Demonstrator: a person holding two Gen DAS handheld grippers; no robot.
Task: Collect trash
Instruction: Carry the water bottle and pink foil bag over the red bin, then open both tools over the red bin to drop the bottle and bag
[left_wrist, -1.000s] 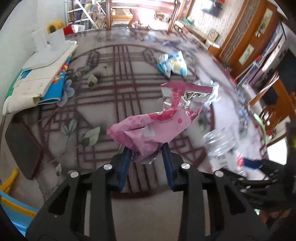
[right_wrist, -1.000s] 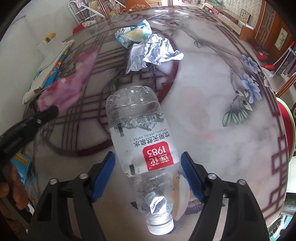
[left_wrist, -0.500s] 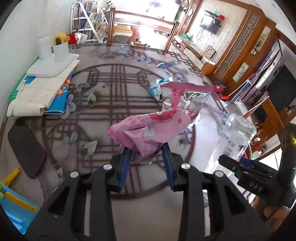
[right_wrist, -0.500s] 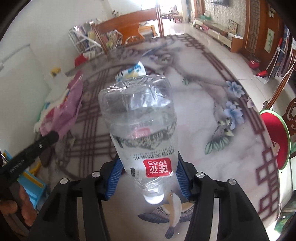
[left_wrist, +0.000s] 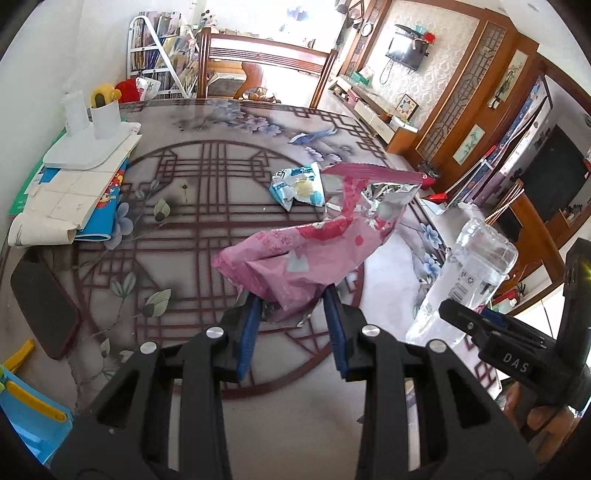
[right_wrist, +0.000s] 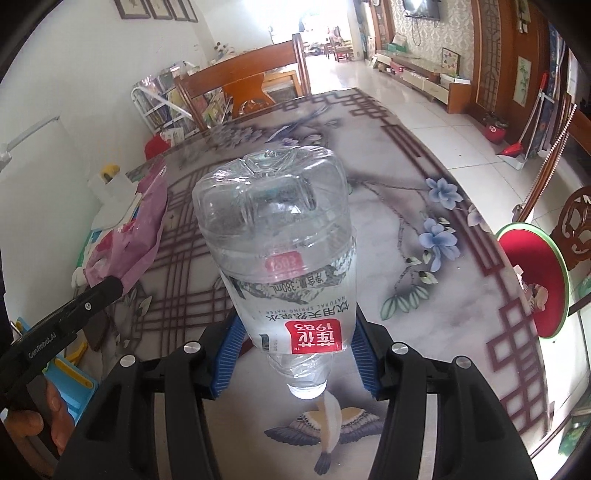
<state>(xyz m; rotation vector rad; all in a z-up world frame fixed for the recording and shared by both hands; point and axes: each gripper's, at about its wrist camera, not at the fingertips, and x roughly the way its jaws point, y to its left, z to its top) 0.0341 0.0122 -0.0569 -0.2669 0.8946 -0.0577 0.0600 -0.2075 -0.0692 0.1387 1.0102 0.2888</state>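
Right wrist — bottle (right_wrist: 280, 254) base-up, neck-down

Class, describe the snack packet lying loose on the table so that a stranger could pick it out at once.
Start at the round table with the dark red lattice pattern. Past the pink wrapper held in the left tool, a small blue and white packet lies flat on the lattice lines. It is the only piece of trash that neither tool holds.
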